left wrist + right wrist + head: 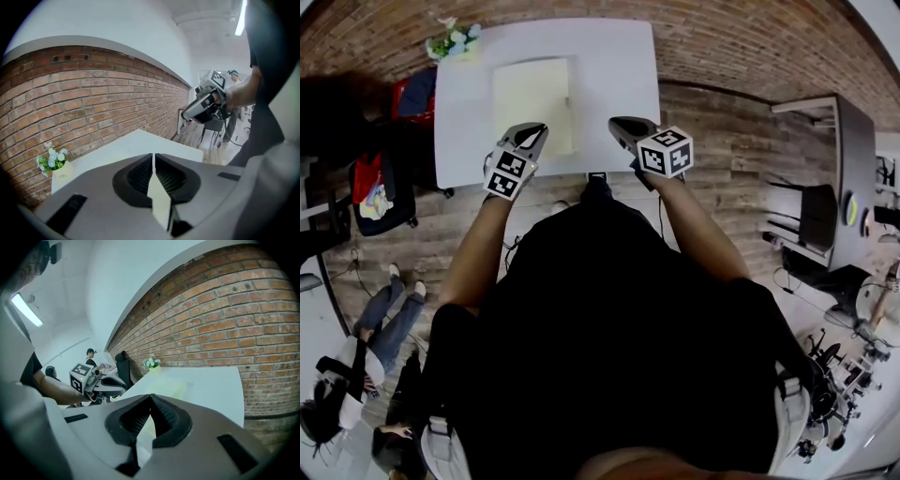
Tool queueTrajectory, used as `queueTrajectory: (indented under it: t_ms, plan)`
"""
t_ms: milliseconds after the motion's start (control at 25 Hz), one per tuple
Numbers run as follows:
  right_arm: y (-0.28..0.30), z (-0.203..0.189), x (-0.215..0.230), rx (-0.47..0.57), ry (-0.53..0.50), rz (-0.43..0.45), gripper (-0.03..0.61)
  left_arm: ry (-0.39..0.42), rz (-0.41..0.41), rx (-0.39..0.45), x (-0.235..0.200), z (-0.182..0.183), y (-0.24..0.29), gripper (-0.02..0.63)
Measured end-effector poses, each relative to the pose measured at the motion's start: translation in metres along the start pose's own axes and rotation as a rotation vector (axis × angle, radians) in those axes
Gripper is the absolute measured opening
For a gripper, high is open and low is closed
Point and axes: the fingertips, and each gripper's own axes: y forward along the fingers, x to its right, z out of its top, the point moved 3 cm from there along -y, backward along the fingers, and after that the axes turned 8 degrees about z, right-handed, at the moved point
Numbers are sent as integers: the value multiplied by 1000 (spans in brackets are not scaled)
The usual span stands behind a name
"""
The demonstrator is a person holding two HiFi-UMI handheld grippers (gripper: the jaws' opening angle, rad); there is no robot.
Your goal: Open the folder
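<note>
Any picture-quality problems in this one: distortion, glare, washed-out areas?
Head view: strong fisheye bend, dark corners, and the pale yellow rectangular folder sits low in contrast on the bright white table. Left gripper view: the ceiling light strip flares and the brick wall bows. Right gripper view: same bowing; the folder is only a faint tint.

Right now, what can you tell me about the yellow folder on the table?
The folder is a pale yellow rectangle, thin and flat, like card or plastic. It looks closed and lies on the white table, near its middle. Only the table seems to touch it. The left gripper hangs over its near left corner and the right gripper beside its near right corner, neither holding it.
</note>
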Motion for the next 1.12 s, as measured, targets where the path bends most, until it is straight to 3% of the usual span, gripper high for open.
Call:
queueTrajectory:
  t_ms: [520, 1120]
  plan:
    - [-8, -28, 2, -35, 20, -1, 26, 184, -71, -109, 51, -30, 45, 109]
    - [-18, -44, 0, -66, 27, 3, 26, 280, -136, -160, 91, -59, 61, 176]
